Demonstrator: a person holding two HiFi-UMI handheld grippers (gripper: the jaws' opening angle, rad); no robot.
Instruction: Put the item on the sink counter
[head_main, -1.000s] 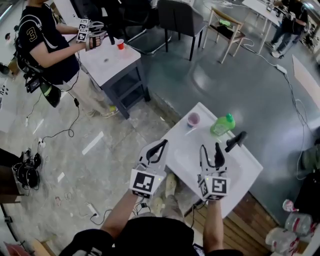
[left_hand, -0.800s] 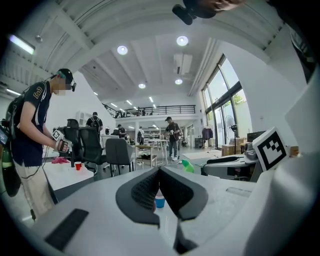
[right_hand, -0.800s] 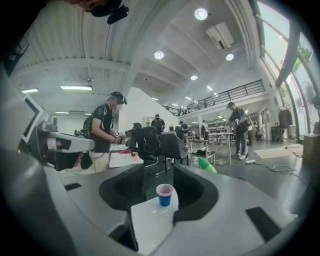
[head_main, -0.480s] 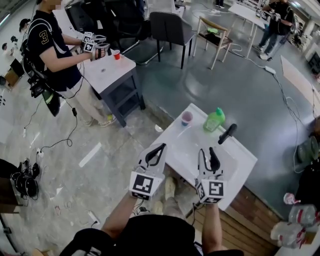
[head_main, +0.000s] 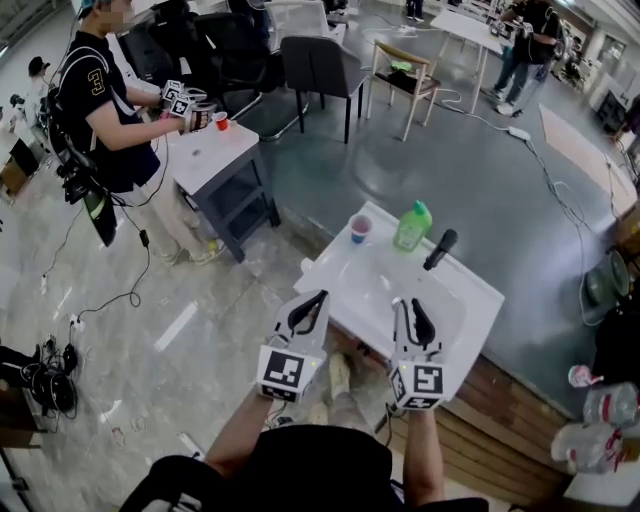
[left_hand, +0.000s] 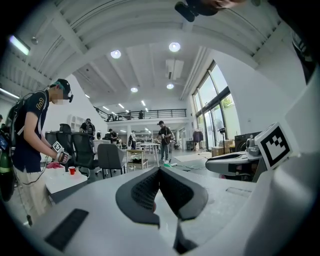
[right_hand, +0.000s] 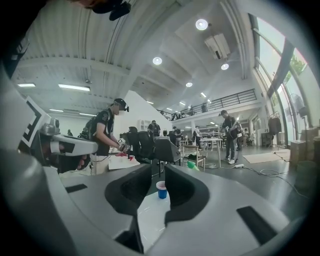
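The cup stands at the far corner of the white sink tabletop; the green bottle is just beside it, a black faucet near; my right claw has just been closing, a narrow gap left, nothing in it; my left claw is pressed together, empty, at the tabletop's near edge.

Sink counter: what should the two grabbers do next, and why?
Probably draw both back from it. The cup and green bottle already stand on the sink counter; the left gripper is shut and empty, and on the right gripper the jaws have just been closing with nothing between them.
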